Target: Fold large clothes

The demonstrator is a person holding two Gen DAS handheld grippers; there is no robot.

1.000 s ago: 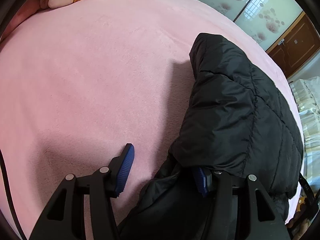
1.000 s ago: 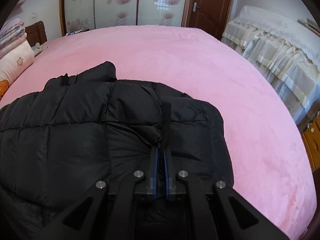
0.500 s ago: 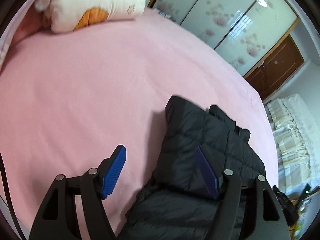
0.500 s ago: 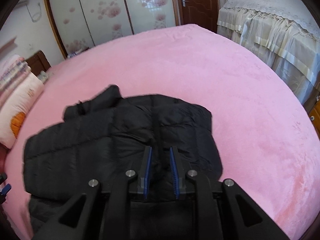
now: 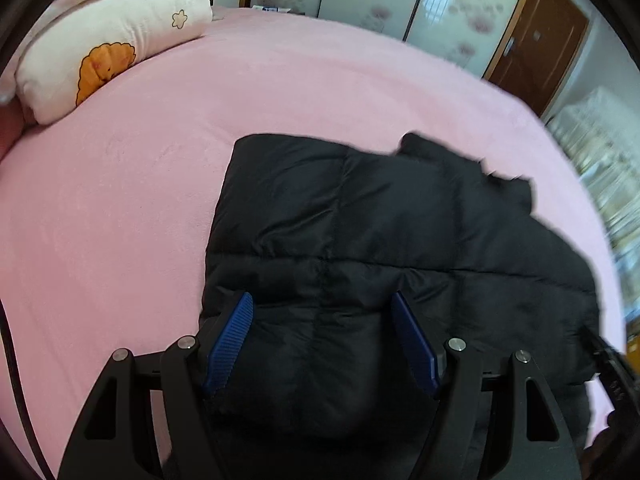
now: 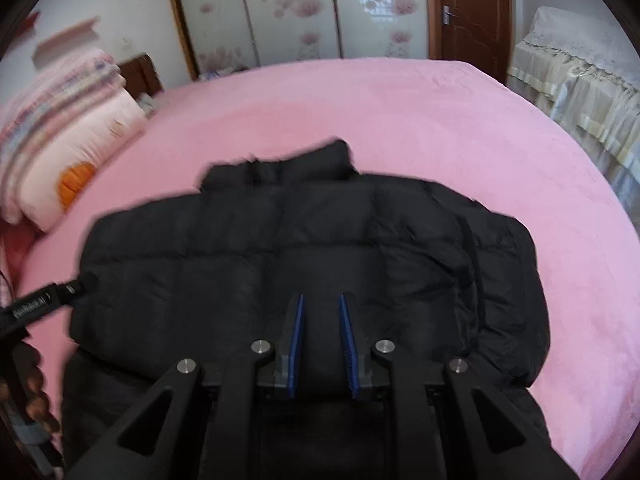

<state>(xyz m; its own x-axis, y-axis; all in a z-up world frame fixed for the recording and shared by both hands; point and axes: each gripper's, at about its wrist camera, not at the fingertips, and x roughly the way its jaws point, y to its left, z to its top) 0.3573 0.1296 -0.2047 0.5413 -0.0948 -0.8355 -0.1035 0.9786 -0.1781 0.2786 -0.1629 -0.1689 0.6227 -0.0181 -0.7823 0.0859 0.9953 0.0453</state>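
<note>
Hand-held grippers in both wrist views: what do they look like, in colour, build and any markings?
Both look alike. The left hand-held gripper and right hand-held gripper have matte black frames with triangular cutouts, round silver pivot pins, and two flat fingers faced with ribbed blue pads. A thin dark cable runs along the left view's edge. I can read no markings on the frames.

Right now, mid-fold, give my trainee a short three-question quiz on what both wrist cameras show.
1. True or false: the left gripper is clamped shut on the black jacket.
2. Multiple choice: the jacket lies on A) a wooden floor, B) the pink bed cover, C) a chair.
3. Fill in: in the right wrist view, the right gripper has its blue pads ____, gripping nothing.

Key: 1 false, its jaws are wide apart above the jacket. 2 B. 3 apart.
</note>
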